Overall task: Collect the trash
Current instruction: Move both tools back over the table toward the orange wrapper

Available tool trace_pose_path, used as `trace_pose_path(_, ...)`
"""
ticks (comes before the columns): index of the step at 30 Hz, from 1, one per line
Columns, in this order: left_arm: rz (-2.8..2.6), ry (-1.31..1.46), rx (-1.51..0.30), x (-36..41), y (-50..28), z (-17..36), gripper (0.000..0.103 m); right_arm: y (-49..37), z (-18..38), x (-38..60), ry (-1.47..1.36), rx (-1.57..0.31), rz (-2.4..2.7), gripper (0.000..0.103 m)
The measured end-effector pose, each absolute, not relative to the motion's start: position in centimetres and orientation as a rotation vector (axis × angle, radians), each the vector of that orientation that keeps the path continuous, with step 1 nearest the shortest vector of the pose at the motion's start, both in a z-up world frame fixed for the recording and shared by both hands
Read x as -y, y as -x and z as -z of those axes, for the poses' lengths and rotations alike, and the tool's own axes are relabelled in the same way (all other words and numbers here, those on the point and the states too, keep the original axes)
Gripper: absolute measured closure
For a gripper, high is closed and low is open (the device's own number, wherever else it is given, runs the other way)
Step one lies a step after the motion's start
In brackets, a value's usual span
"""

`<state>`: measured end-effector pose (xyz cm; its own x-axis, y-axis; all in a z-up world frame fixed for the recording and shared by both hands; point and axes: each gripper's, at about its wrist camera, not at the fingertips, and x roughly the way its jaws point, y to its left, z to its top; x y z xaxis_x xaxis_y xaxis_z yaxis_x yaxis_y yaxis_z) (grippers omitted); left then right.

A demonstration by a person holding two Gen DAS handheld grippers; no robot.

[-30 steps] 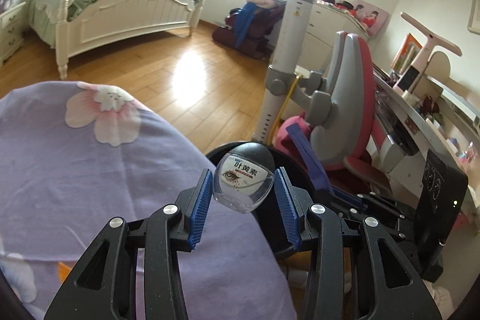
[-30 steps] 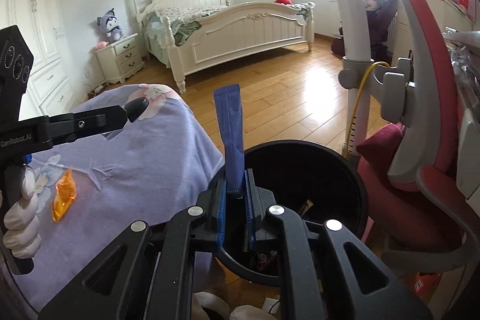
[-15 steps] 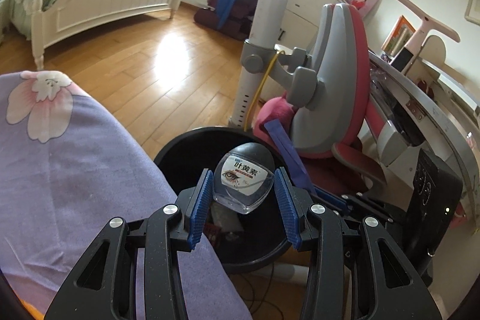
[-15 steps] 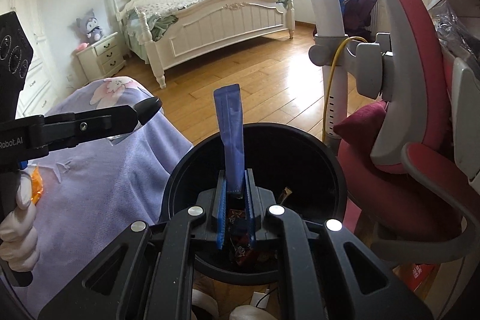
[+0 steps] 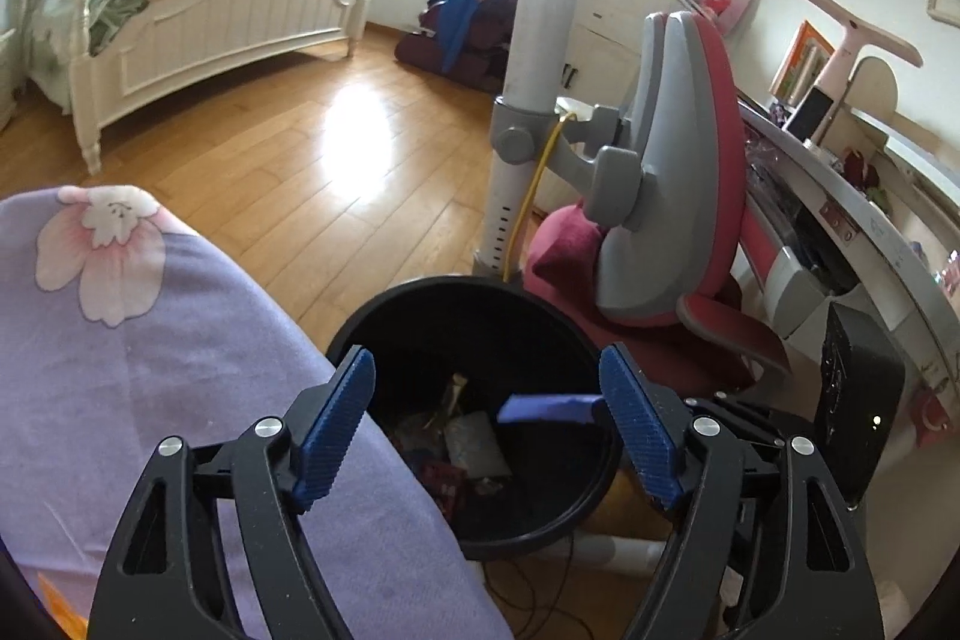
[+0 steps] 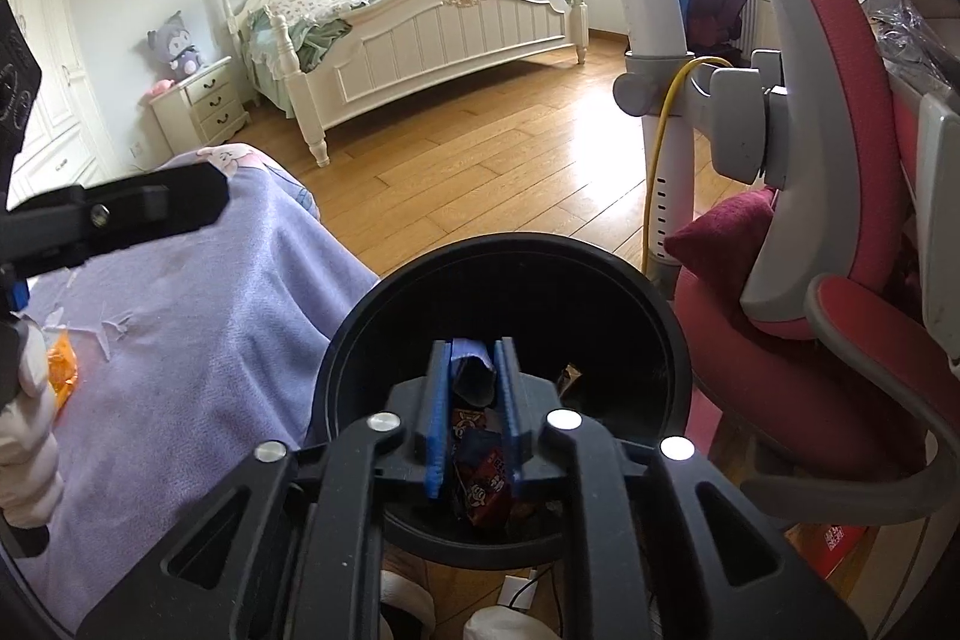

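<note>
A round black trash bin [image 5: 456, 298] stands on the floor beside the purple-covered table; it also shows in the right wrist view [image 6: 516, 256]. Wrappers [image 5: 474, 442] lie at its bottom. My left gripper [image 5: 489, 388] is open and empty above the bin's mouth. My right gripper [image 6: 474, 358] hangs over the bin with its jaws slightly apart around a blue wrapper [image 6: 471, 370], which also shows in the left wrist view [image 5: 546, 409]. An orange wrapper [image 6: 60, 364] lies on the purple cloth at the left.
A purple floral cloth [image 5: 150, 340] covers the table left of the bin. A red and grey chair [image 5: 672, 196] and a white lamp post [image 5: 528, 100] stand right behind the bin. A desk [image 5: 870, 232] runs along the right. A white bed [image 5: 180, 22] stands far back.
My left gripper opened and the small eye-drop bottle it held is gone from its jaws. My right gripper moved lower over the bin, its jaws loosened and the blue wrapper slid down.
</note>
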<state>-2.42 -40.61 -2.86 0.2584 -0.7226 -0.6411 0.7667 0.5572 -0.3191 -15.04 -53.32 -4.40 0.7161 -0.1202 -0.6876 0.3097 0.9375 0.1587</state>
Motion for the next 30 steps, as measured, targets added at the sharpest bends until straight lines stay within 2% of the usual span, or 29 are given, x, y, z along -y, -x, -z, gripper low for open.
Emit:
trace_pose_path(1, 1.007, -0.06, -0.824, 40.1, 2.4, 2.4, 0.024, 15.1, 4.2, 53.2, -0.275, -0.732, 0.237, 0.061)
trace_pose_path(2, 1.004, -0.054, -0.812, 39.4, 2.5, 1.9, 0.024, 15.2, 4.0, 52.9, -0.277, -0.724, 0.232, 0.049)
trace_pose_path(6, 0.948, -0.018, -0.76, 35.0, 1.9, -0.2, 0.023, 15.4, 2.9, 51.4, -0.274, -0.701, 0.181, 0.044)
trace_pose_path(8, 0.908, 0.021, -0.742, 32.1, 1.3, -1.1, 0.022, 15.3, 2.4, 50.2, -0.267, -0.691, 0.14, 0.032)
trace_pose_path(9, 0.876, 0.044, -0.729, 30.2, 1.0, -1.6, 0.021, 15.2, 2.0, 49.5, -0.265, -0.684, 0.113, 0.03)
trace_pose_path(19, 0.532, 0.133, -0.627, 14.5, 0.1, -2.7, 0.019, 11.5, -0.4, 38.1, -0.158, -0.732, -0.196, 0.03)
trace_pose_path(22, 0.463, 0.119, -0.608, 11.5, 0.6, -2.5, 0.019, 10.4, -0.6, 34.9, -0.126, -0.761, -0.253, 0.03)
trace_pose_path(25, 0.416, 0.1, -0.592, 9.3, 1.2, -2.2, 0.013, 9.7, -0.7, 32.2, -0.08, -0.777, -0.28, 0.03)
trace_pose_path(30, 0.346, 0.08, -0.539, 6.8, 2.5, -2.2, 0.01, 8.9, -0.8, 29.8, -0.054, -0.781, -0.288, 0.03)
